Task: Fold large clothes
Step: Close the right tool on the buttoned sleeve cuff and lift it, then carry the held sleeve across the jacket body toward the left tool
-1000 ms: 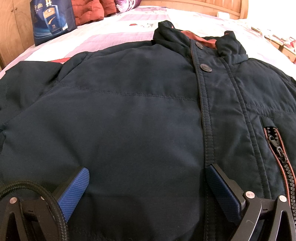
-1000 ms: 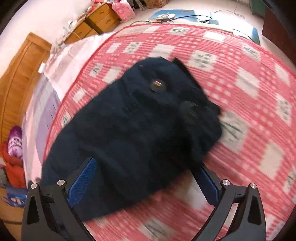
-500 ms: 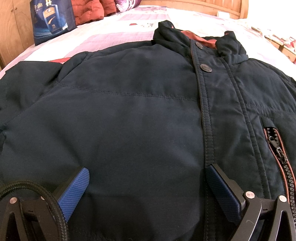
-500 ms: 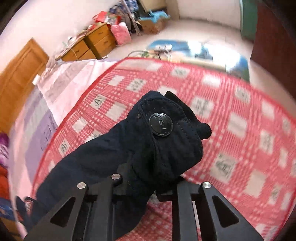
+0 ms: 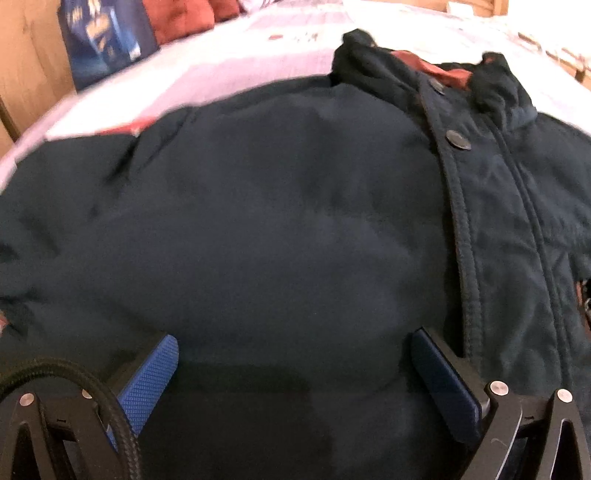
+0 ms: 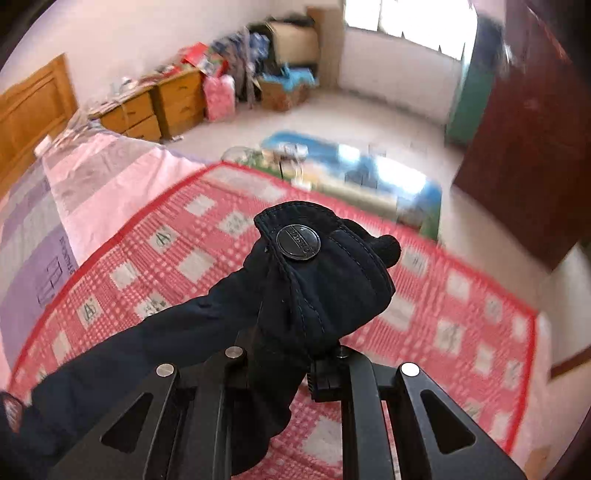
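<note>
A dark navy jacket [image 5: 280, 221] lies front up on the bed, its collar with orange lining [image 5: 447, 72] at the far end and snap buttons [image 5: 458, 139] down the placket. My left gripper [image 5: 295, 369] is open, its blue pads [image 5: 151, 373] resting low over the jacket's chest. My right gripper [image 6: 288, 354] is shut on the jacket's sleeve cuff [image 6: 317, 273], which has a round metal snap [image 6: 298, 242]; the sleeve is lifted above the red checked bedspread [image 6: 461, 314] and trails down to the left.
The bed has a pink and purple sheet [image 6: 92, 177]. A blue bag [image 5: 107, 44] and red pillows [image 5: 184, 18] sit at the headboard. Wooden drawers [image 6: 155, 107], boxes and a dark wardrobe [image 6: 532, 140] line the room.
My right gripper closed on the sleeve cuff and raised it off the bedspread. My left gripper shifted slightly left over the jacket and stayed open.
</note>
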